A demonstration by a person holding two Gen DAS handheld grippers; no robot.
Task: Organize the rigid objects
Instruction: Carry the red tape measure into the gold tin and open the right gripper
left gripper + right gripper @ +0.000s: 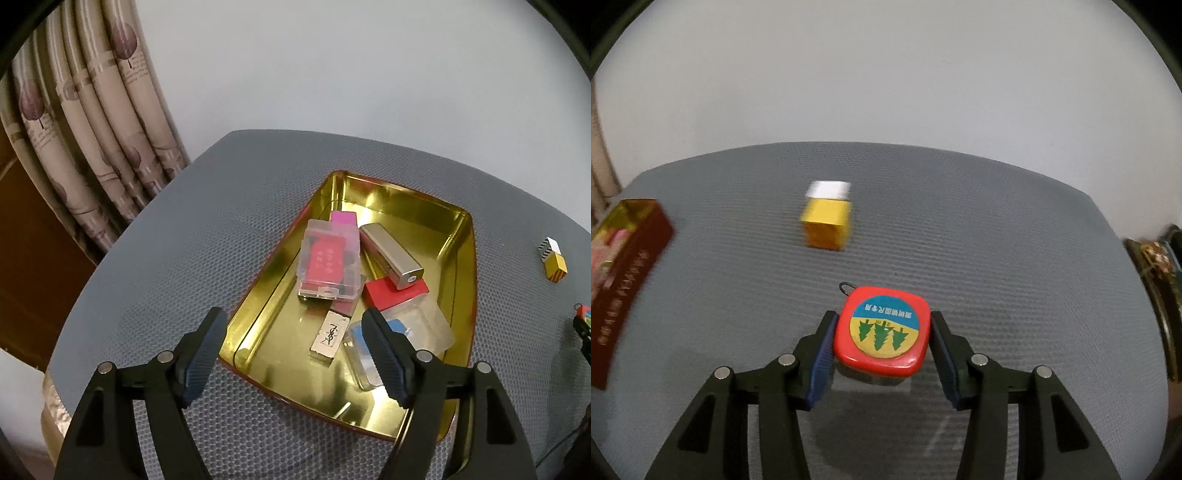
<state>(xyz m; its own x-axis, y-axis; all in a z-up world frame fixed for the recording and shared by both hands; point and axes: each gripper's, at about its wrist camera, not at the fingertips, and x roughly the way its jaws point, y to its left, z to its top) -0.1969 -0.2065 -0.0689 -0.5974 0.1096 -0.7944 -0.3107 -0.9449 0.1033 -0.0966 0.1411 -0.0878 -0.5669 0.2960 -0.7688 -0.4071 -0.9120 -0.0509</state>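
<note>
Left gripper (295, 354) stands wide and empty above the tin's (466, 280) near end. Right gripper (882, 341) clamps the red tape measure (881, 331) flat between its pads; the tin lies far to its left.

The white-and-gold rectangular lipstick case (330, 335) bore a black interlaced YSL monogram. Chinese characters on the rounded red plastic tape measure (882, 331) and the dark red tin's side wall (626, 280) were illegible.
</note>
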